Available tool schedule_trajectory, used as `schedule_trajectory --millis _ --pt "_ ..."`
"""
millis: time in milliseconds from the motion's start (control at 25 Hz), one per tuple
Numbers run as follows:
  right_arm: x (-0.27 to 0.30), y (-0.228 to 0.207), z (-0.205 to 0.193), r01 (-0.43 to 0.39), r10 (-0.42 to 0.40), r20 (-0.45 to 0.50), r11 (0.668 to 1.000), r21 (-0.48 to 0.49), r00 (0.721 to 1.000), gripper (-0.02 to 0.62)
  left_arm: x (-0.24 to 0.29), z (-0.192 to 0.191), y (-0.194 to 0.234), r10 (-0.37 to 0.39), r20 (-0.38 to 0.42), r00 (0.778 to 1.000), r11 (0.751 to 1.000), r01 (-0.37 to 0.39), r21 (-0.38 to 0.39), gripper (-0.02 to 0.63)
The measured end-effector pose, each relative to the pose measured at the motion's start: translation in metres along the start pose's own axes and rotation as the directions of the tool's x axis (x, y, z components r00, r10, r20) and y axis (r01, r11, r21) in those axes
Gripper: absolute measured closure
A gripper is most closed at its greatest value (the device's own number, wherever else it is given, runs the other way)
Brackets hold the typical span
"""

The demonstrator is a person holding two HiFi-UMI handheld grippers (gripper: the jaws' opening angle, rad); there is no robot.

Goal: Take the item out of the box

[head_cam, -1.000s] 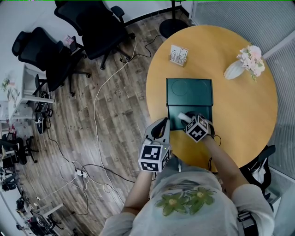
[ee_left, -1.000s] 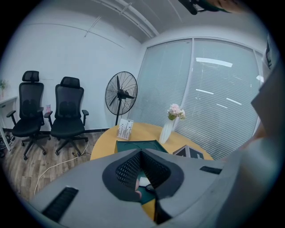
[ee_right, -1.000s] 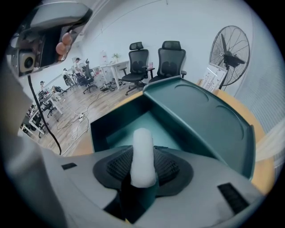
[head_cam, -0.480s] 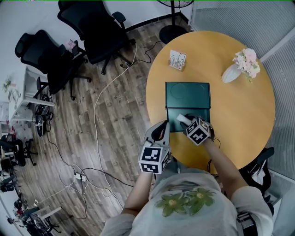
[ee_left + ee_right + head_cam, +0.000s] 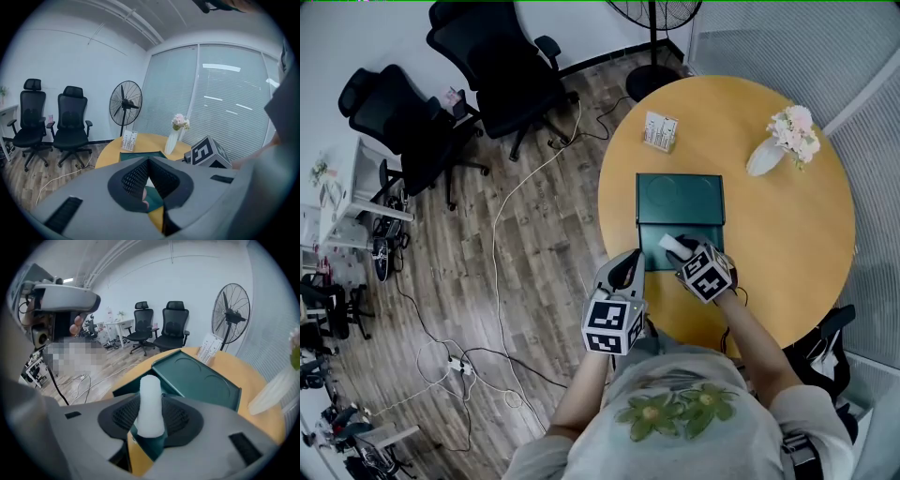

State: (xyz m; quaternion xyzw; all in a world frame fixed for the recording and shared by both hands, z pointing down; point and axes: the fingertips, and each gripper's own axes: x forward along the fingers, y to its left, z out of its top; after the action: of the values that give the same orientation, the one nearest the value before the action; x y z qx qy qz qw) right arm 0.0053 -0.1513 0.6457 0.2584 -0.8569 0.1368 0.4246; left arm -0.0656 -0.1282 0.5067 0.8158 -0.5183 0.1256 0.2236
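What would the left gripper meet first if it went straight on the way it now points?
Probably the dark green box: the left gripper slants down toward its near left corner, with nothing visible between them, though depth is hard to judge.

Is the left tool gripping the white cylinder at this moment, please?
No, the white cylinder is clamped in the right tool, while the left tool is shut on nothing.

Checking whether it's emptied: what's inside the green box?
Bare green floor shows in the box's left part; the right gripper, shut on the white cylinder, covers the rest.
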Motion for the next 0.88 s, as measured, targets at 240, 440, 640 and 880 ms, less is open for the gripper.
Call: schedule_trajectory --millis 240,440,640,880 --pt "-0.025 0.003 0.018 0.024 -0.024 0.059 1.0 0.004 0.998 0.44 -0.01 0.006 -0.006 0.0 0.018 1.0 1.0 0.0 0.008 0.604" --pt "-0.046 0.007 0.034 0.04 -0.04 0.122 0.999 0.001 0.992 0.44 -0.017 0.01 -0.011 0.001 0.037 0.999 1.0 -0.002 0.016 0.604" --pt "-0.071 0.015 0.05 0.043 -0.045 0.173 0.999 0.015 0.984 0.441 -0.026 0.014 -0.014 0.004 0.052 0.999 1.0 -0.005 0.014 0.604" --pt "-0.097 0.021 0.064 0.054 -0.056 0.238 0.998 0.012 0.97 0.441 -0.033 0.016 -0.021 0.007 0.066 0.998 1.0 -0.008 0.017 0.604"
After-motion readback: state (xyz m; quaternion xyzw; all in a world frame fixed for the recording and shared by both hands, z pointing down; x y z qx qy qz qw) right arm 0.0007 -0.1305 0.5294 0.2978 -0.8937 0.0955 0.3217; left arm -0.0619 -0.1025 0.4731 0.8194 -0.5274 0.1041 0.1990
